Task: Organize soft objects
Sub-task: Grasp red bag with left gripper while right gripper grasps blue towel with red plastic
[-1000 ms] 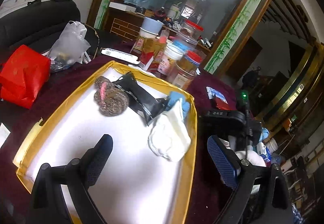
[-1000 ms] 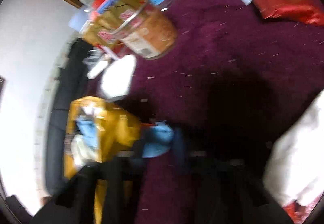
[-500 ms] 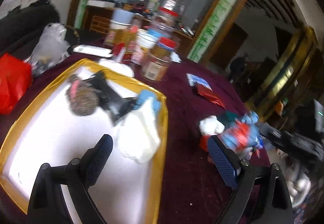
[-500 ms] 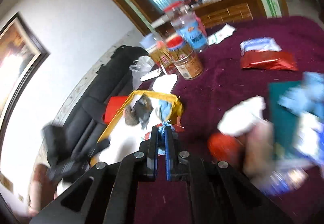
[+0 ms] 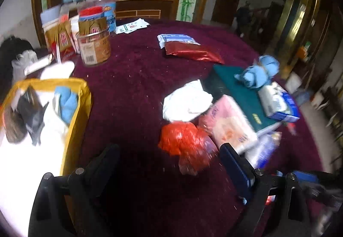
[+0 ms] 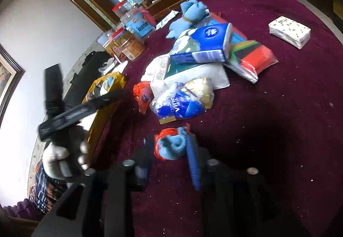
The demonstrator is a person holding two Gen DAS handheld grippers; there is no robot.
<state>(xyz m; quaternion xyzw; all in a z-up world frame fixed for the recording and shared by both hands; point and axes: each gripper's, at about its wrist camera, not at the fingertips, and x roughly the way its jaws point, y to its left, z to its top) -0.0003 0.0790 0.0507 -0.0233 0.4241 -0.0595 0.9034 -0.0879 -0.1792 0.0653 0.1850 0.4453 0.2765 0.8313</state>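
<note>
The right gripper (image 6: 171, 151) had just been opening around a soft, light blue cloth bundle (image 6: 172, 147); grasp its thick middle. The left gripper (image 5: 169, 162) stood open, empty.

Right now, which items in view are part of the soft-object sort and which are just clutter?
Job items:
yellow tray
blue cloth bundle
white cloth
pink tissue pack
blue sock roll between the right gripper fingers

Clutter:
snack jars
red foil packet

Blue sock in red netting (image 6: 171, 147) on maroon cloth; yellow-rimmed tray (image 5: 79, 108) holds soft items.
</note>
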